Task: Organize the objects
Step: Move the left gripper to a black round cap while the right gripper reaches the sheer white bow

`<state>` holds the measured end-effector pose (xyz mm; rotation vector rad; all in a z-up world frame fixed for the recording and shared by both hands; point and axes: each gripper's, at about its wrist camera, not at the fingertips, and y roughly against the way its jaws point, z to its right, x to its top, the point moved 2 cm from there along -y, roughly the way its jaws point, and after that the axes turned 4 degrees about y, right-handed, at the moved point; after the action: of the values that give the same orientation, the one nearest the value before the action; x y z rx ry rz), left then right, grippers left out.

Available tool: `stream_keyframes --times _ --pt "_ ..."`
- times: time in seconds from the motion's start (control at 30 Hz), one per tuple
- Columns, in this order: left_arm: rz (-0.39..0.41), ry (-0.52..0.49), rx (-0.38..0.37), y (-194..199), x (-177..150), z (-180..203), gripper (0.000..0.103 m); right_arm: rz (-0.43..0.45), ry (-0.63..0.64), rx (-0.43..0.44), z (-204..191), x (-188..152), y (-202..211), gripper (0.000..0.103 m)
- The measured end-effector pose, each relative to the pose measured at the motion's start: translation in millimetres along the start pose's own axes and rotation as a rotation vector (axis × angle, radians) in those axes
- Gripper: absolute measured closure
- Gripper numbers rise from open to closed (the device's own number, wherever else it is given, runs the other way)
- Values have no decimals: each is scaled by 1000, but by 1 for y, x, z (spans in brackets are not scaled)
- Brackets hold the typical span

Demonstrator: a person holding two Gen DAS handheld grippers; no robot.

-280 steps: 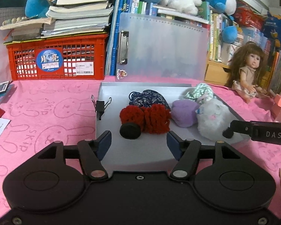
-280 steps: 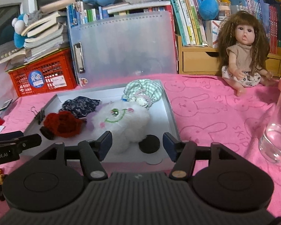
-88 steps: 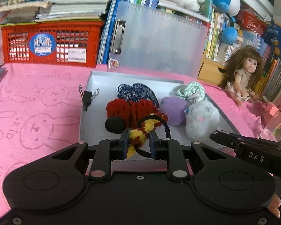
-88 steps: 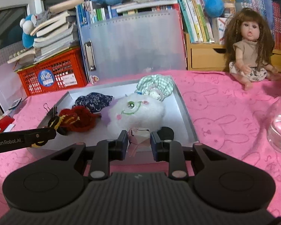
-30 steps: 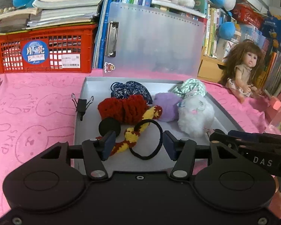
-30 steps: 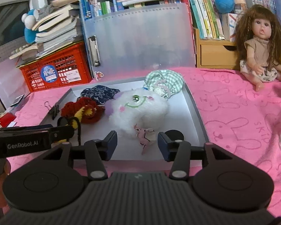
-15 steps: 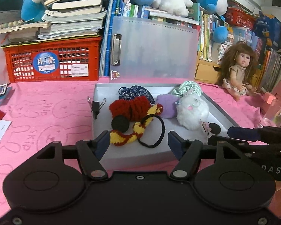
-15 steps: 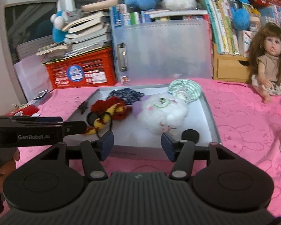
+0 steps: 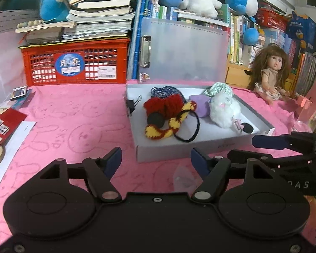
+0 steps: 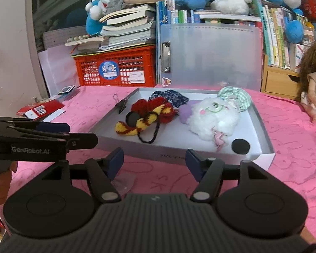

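Both grippers have pulled back from the shallow grey tray (image 9: 200, 145) on the pink cloth; the left gripper (image 9: 155, 161) and right gripper (image 10: 152, 161) are opening, empty. Along the tray's near edge lie the yellow-and-red knitted hair tie (image 9: 168, 124) and small pink clip (image 10: 218, 137), released.

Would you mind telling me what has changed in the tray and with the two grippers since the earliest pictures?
Two things were added to the white tray: the left gripper let go of the yellow-and-red knitted hair tie, the right gripper of the small pink piece. Both grippers have backed away, jaws opening with nothing between them. The white plush, red pom-pom and doll stayed put.
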<state>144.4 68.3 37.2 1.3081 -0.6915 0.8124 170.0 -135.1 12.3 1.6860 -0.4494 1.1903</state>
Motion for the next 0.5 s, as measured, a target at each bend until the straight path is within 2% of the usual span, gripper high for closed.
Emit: stream_keyframes --times 0.5 --pt "7 -1 43 21 -35 -22 31 -37 20 33 -19 -10 -10 25"
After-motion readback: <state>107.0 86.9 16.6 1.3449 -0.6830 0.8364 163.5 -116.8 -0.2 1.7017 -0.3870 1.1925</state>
